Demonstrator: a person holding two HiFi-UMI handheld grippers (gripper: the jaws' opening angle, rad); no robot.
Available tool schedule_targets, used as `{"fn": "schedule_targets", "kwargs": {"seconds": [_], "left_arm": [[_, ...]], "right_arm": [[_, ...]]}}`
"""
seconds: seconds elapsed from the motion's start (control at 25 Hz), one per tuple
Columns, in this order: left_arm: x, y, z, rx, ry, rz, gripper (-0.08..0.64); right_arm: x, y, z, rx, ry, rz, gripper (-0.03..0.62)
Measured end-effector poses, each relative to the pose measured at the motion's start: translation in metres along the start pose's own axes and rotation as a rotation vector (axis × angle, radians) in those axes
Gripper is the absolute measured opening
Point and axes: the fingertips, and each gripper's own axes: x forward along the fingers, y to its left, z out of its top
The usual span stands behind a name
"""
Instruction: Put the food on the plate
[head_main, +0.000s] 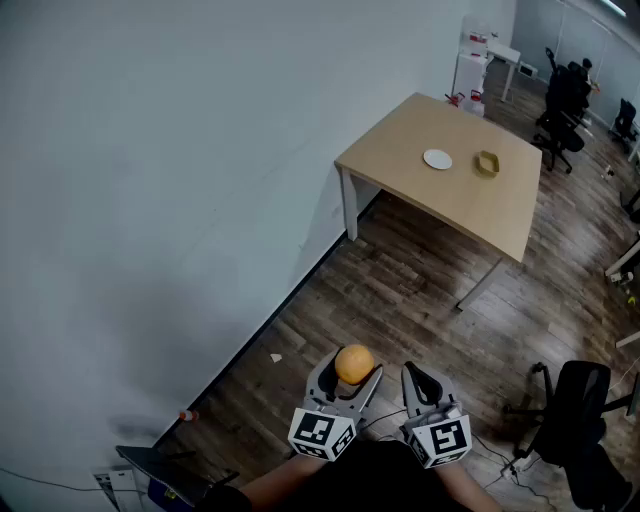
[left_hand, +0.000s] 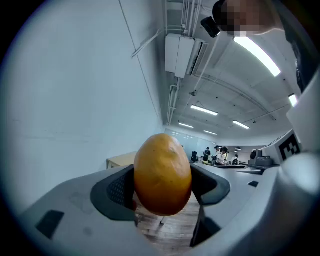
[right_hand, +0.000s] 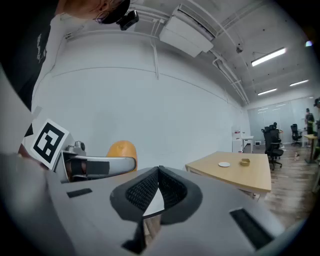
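An orange-yellow, egg-shaped piece of food (head_main: 354, 363) sits between the jaws of my left gripper (head_main: 350, 385), which is shut on it low over the wooden floor. In the left gripper view the food (left_hand: 162, 174) stands upright and fills the gap between the dark pads (left_hand: 116, 192). To its right, my right gripper (head_main: 420, 380) is shut with nothing in it; its pads (right_hand: 150, 187) meet at the tip. A small white plate (head_main: 437, 159) lies on the light wooden table (head_main: 500, 210) far ahead. The plate (right_hand: 224, 164) also shows in the right gripper view.
A yellow bowl (head_main: 487, 163) stands right of the plate. A long white wall runs along the left. A black office chair (head_main: 585, 400) stands at the lower right, with more chairs and white furniture (head_main: 472, 65) behind the table. Cables and a dark device (head_main: 150, 470) lie at the bottom left.
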Motion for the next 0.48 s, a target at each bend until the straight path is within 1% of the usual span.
{"fn": "schedule_targets", "kwargs": {"seconds": [0.08, 0.16, 0.32, 0.48], "left_arm": [[0.001, 0.018, 0.007, 0.004, -0.002, -0.002, 0.324], [0.001, 0.035, 0.014, 0.006, -0.01, -0.003, 0.324], [-0.002, 0.069, 0.027, 0.024, -0.034, 0.012, 0.324], [0.002, 0.096, 0.025, 0.022, -0.016, -0.011, 0.324]], "right_arm": [[0.016, 0.013, 0.005, 0.002, 0.004, 0.025, 0.06], [0.03, 0.021, 0.009, 0.0, 0.0, 0.021, 0.06], [0.046, 0.021, 0.013, -0.009, -0.029, -0.042, 0.06], [0.061, 0.019, 0.02, 0.007, -0.037, -0.09, 0.06]]}}
